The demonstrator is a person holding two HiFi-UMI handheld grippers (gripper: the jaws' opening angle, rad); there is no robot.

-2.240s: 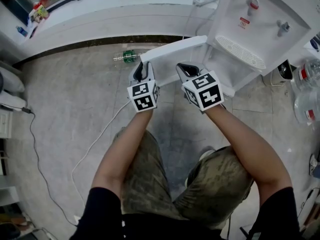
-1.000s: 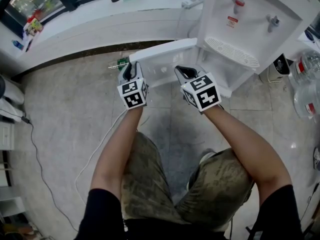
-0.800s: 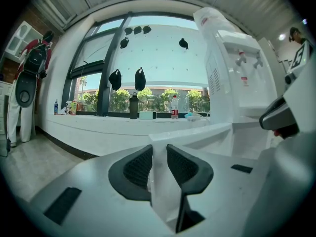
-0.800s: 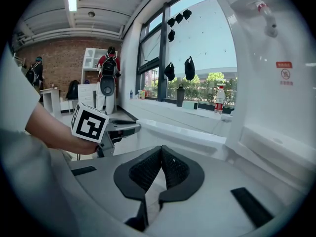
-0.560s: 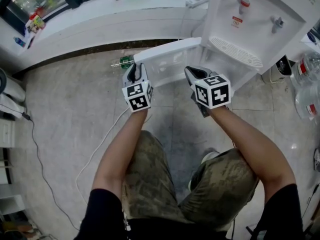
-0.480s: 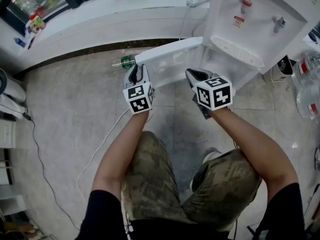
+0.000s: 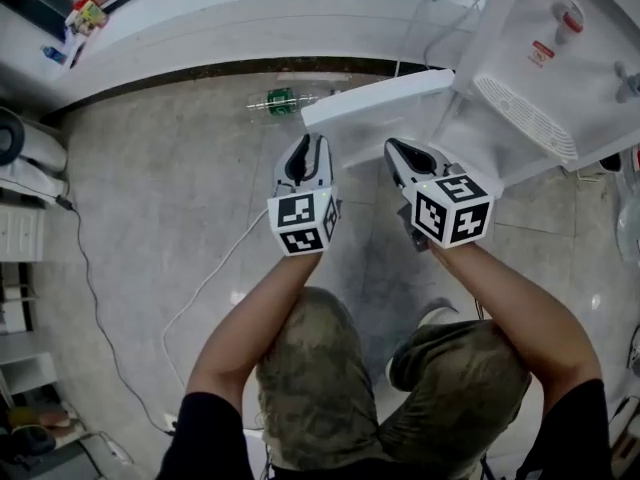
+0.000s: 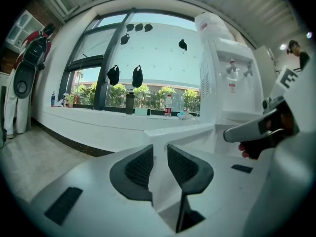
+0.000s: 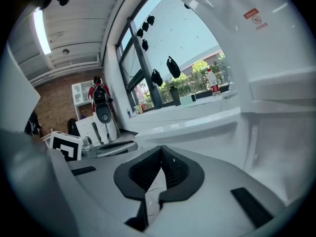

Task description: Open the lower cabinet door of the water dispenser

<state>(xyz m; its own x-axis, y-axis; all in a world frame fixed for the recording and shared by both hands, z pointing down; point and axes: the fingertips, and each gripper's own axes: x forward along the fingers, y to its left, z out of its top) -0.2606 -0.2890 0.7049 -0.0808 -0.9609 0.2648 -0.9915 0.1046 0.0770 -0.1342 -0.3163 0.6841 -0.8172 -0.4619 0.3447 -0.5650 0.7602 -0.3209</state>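
Head view: my left gripper (image 7: 305,160) is at the free edge of the lower cabinet door (image 7: 385,108), which stands open; right gripper (image 7: 400,158) is alongside.
Left gripper view: jaws clamped on that door edge.
Right gripper view: jaws together, empty; door just ahead.

Glossy white plastic over polished grey stone

The water dispenser (image 7: 590,58) and its cabinet door (image 7: 385,108) look like smooth, glossy white plastic. The floor (image 7: 150,168) is shiny grey tile. The left gripper (image 8: 160,154) has a matt grey shell and black, dimpled pads (image 8: 139,167). The trousers (image 7: 320,388) are matt camouflage cloth.
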